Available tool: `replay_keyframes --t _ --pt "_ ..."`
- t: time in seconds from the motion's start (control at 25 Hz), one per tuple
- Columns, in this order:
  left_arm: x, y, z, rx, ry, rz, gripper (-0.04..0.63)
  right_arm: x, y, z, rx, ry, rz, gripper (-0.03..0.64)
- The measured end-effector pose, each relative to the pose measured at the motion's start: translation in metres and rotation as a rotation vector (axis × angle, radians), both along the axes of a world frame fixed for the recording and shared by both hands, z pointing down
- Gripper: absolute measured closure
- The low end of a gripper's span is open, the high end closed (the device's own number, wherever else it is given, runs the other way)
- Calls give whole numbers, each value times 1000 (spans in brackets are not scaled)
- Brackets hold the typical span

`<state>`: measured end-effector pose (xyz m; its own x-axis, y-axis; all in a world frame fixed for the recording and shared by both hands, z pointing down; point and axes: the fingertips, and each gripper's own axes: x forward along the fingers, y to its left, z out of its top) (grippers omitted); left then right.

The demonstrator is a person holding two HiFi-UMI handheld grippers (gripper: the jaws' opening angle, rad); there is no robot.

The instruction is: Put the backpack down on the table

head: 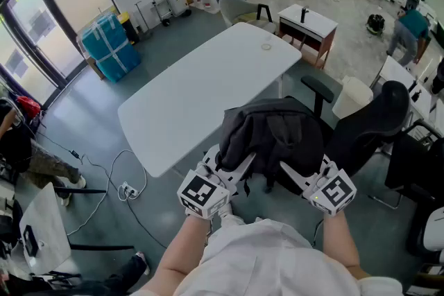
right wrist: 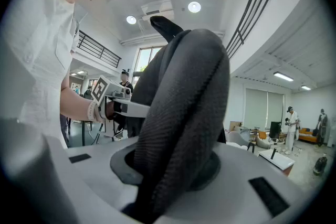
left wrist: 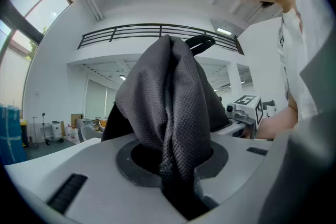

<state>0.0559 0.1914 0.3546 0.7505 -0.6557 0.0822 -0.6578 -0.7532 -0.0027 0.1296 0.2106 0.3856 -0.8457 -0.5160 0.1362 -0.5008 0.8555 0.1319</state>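
Your left claw (head: 234,164) was clamped on a bunched fold of the backpack (head: 274,132). In the left gripper view the dark woven fabric ran down between the jaws and filled the gap. Your right claw (head: 291,174) was clamped the same way on a thicker, rounded fold on the bag's other side. Both claws pointed roughly level and away from your body, so the bag sat between them at about the same height on each side. That two-sided pinch probably served to keep a soft, slumping bag from swinging or folding as you carried it. The carry loop (left wrist: 202,42) stood up at the top, which suggests you were holding the bag upright from low on its body.

From the head view, the backpack was in the air just in front of you, by the near right edge of the white worktop (head: 201,93). It had not yet been set down. A black office chair (head: 378,118) stood just behind and to the right of it. I could not tell whether the bag's underside touched the chair.

The worktop's broad middle was bare apart from a small ring-shaped item (head: 266,46) near its far end. Setting the bag down looked likely to need a move forward and left over the surface before you released it.
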Motion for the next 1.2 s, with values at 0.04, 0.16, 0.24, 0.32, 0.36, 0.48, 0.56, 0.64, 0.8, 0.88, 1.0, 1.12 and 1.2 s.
replay_keyframes --t 0.04,0.16,0.24,0.32,0.36,0.48,0.56,0.64,0.8,0.88,1.0,1.12,1.2 --pt "0 0 0 0 0 0 474 0 0 0 0 -1 0 511" --pt "1 0 1 0 -2 1 474 1 -1 0 1 -1 0 511" --pt "1 0 1 0 -2 1 474 0 -1 0 1 -1 0 512" --pt "1 0 1 0 -4 1 474 0 -1 0 3 -3 0 511" --pt "1 0 0 1 -5 1 474 0 -1 -1 3 -5 0 511" --pt "2 1 0 2 -4 1 474 1 -1 -2 5 -9 -3 511" --pt "1 2 0 4 -4 0 474 0 0 -2 4 -7 -5 512" --pt "-1 3 -2 5 -6 1 474 -2 1 -3 1 -8 -5 512" --pt "-3 4 -4 10 -9 2 474 -4 1 -5 -2 -29 -11 511" --pt "-2 4 -5 13 -11 1 474 -3 2 -6 -6 -38 -13 511" --pt "0 6 -2 14 -12 -2 474 -1 2 -3 -13 -47 -18 511" --pt "0 7 2 10 -11 -7 474 -1 3 1 -10 -42 -26 511" --pt "-1 6 2 7 -11 -12 474 -2 2 1 -12 -44 -31 511"
